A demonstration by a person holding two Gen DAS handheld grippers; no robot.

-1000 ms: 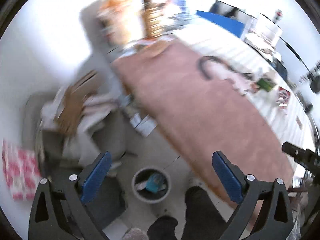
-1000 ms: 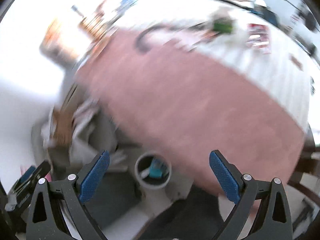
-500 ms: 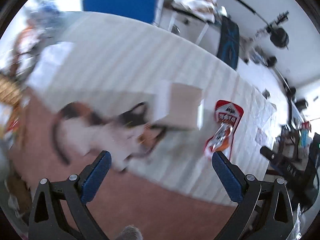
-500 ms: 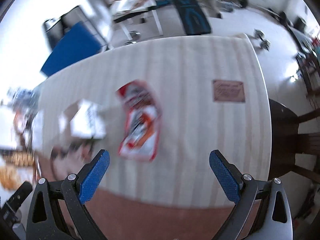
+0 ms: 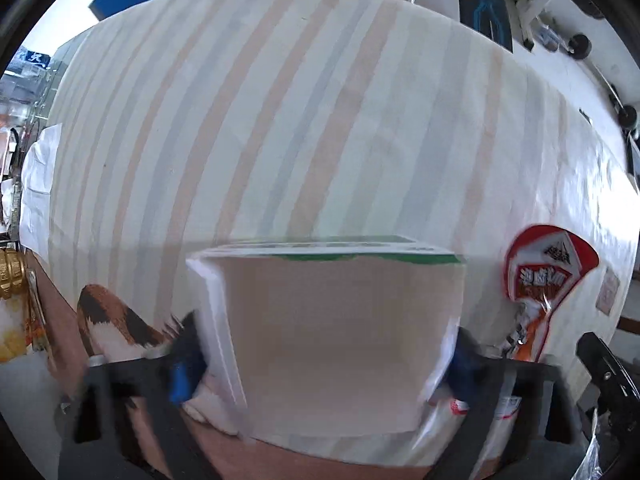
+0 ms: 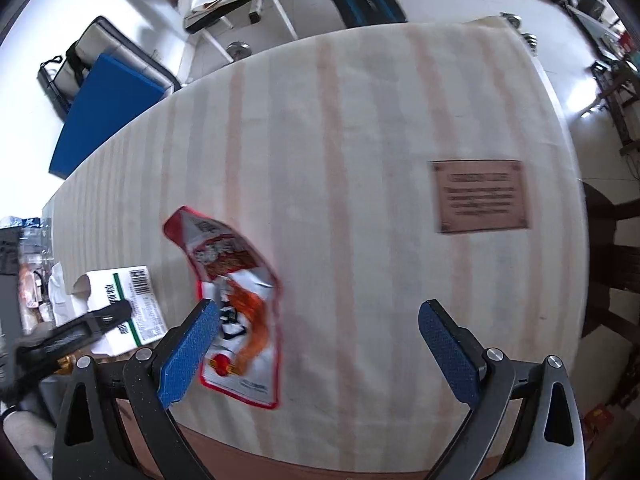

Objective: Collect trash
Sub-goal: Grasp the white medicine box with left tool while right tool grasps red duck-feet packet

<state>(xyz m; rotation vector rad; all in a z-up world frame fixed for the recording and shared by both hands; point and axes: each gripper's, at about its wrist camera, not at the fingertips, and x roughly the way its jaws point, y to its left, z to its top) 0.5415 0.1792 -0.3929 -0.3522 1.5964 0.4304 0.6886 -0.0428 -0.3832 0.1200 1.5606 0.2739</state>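
Striped cloth covers the table (image 6: pixel 360 128) under both my tools. Nearest, my left gripper (image 5: pixel 320 364) has its blue pads against both sides of an opened carton (image 5: pixel 336 344), though blur hides how tightly; my right gripper (image 6: pixel 316 344) gapes wide, holding nothing, above a red snack wrapper (image 6: pixel 236 300) lying flat just right of that carton. Farther right lies a brown card (image 6: pixel 482 196).

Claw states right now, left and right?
Left claw: around the box; grip cannot be told.
Right claw: open, empty, above the snack wrapper.
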